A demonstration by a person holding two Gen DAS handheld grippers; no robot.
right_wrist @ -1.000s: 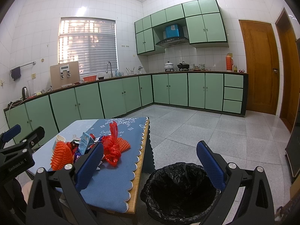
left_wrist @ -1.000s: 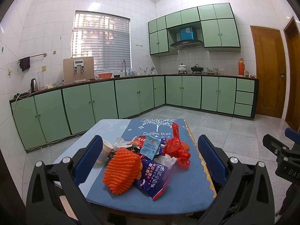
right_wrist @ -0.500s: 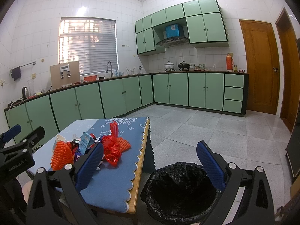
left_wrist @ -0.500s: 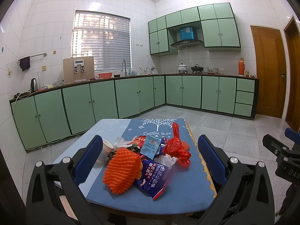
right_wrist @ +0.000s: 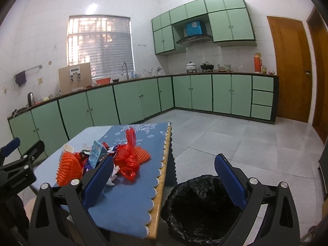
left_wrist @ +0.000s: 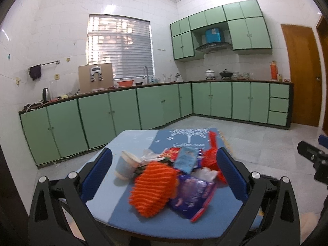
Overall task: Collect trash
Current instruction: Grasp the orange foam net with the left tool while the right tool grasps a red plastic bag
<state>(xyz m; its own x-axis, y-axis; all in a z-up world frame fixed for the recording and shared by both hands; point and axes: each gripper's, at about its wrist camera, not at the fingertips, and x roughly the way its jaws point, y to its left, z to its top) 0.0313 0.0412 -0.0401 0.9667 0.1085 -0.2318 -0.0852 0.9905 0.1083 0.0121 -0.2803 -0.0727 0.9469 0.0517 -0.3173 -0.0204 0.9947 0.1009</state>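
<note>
Hovering wide open and empty, left gripper [left_wrist: 163, 176] frames the orange foam net [left_wrist: 154, 188] on the table [left_wrist: 127, 137]; right gripper [right_wrist: 164, 179], equally open and empty, hangs beside it above the black-lined bin [right_wrist: 196, 205].

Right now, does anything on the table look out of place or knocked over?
Yes. A paper cup lies tipped on its side at the left edge of the trash heap, beside the orange foam net. Nothing appears spilled from it.

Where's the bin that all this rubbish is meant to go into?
In the right wrist view, the black-lined bin stands on the floor just right of the table, between the open right gripper's fingers.
</note>
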